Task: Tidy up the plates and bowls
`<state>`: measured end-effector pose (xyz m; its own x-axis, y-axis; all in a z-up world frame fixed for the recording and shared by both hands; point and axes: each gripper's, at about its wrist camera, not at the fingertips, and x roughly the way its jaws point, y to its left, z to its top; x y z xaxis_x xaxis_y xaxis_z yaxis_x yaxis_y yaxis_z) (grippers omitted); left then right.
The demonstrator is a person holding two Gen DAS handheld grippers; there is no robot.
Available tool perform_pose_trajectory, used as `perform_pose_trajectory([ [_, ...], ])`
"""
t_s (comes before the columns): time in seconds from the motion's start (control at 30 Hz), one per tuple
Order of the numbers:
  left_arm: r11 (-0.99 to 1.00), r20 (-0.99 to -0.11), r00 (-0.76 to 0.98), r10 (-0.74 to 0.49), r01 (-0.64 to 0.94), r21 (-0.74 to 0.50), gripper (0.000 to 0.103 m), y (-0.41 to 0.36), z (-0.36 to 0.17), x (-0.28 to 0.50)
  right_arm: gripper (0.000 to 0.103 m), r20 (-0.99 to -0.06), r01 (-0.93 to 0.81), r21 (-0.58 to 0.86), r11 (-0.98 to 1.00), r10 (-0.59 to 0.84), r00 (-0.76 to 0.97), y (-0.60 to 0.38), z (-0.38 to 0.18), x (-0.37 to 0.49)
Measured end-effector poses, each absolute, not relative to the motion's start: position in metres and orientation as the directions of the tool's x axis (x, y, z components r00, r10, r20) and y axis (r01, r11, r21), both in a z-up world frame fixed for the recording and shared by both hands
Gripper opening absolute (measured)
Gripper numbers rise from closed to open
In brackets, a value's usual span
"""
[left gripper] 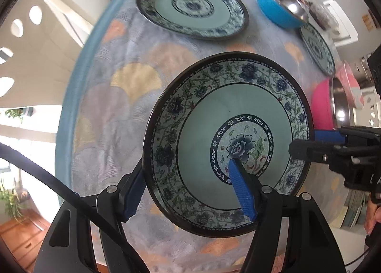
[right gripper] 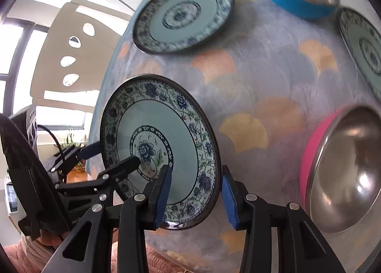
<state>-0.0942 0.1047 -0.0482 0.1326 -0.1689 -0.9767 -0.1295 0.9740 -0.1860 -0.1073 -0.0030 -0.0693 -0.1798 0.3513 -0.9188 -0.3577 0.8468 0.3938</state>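
The floral plate (left gripper: 226, 144) sits between both grippers above the table, its patterned face turned toward the cameras. The left gripper (left gripper: 188, 192) straddles one side of the rim, one blue pad behind the dark edge and the other over the painted centre; the right gripper (right gripper: 195, 199) straddles the opposite side the same way, so each is closed part-way on the plate's edge. The plate looks like glazed ceramic: stiff, fairly heavy, slick under the ribbed pads, and likely to chip or break if dropped or set down hard. The raised rim is the sensible place to hold it, with a grip on two opposite sides, as here.

Beyond it, a matching flat plate (left gripper: 193, 7) lies near the table's far edge, and another plate (left gripper: 318, 48) lies to the right. A blue bowl (left gripper: 278, 8) and a pink bowl (right gripper: 333, 168), both steel-lined, rest apart on the table. The tablecloth (left gripper: 123, 96) is pale blue with orange and yellow fan shapes. Windows and a white ceiling show behind.
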Motion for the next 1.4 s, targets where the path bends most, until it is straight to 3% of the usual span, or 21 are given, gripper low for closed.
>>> perform_pose_trajectory([
  [0.9, 0.985, -0.985, 0.045, -0.169, -0.041, -0.17, 0.065, 0.067, -0.058, -0.075, 0.041, -0.925, -0.275, 0.359, 0.892, 0.301, -0.233, -0.033, -0.096, -0.132],
  [1.4, 0.986, -0.987, 0.036, -0.156, -0.054, -0.157, 0.065, 0.09, -0.039, -0.08, 0.042, -0.917, -0.259, 0.383, 0.887, 0.332, -0.221, -0.037, -0.068, -0.131],
])
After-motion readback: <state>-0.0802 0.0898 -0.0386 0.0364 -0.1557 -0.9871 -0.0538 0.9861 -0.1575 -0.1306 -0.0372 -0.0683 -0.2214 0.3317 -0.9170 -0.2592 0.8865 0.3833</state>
